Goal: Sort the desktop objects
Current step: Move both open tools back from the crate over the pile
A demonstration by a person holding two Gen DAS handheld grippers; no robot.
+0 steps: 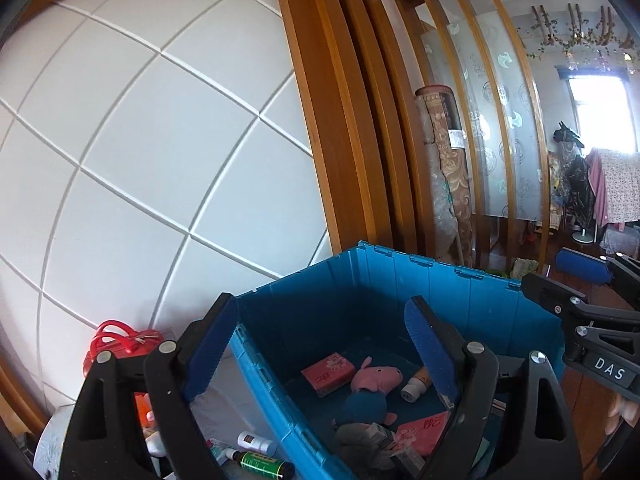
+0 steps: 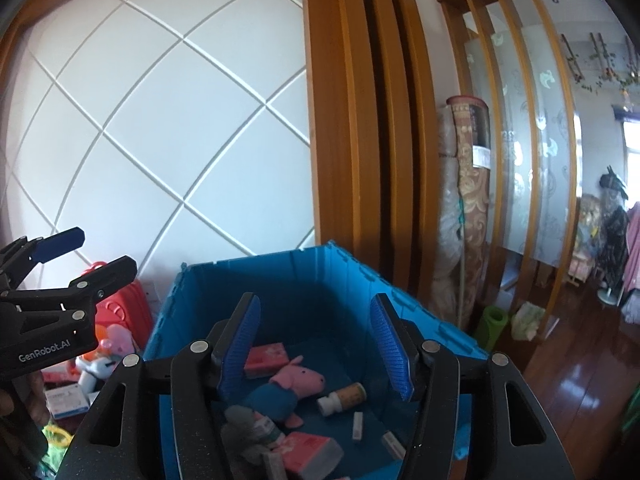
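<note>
Both tongs are hanging over a blue crate (image 2: 276,280), and both are standing apart with nothing between their pads: the left tongs (image 1: 320,350) are gaping wide, the right tongs (image 2: 316,346) are released at about half their spread. Inside the crate, one pink pig plush (image 2: 292,388) in a blue outfit is lying in the middle, with one grey plush (image 2: 244,428) just beside it. Two pink boxes (image 2: 266,358) are showing there too — one near the far wall, one near the front — and one small bottle with a white cap (image 2: 342,398) is resting on its side. Outside the crate, a red bag (image 1: 120,346) and a green-labelled bottle (image 1: 260,462) are lying. "DAS" is showing on the right tongs' body and "GenRobot.AI" on the left's.
</note>
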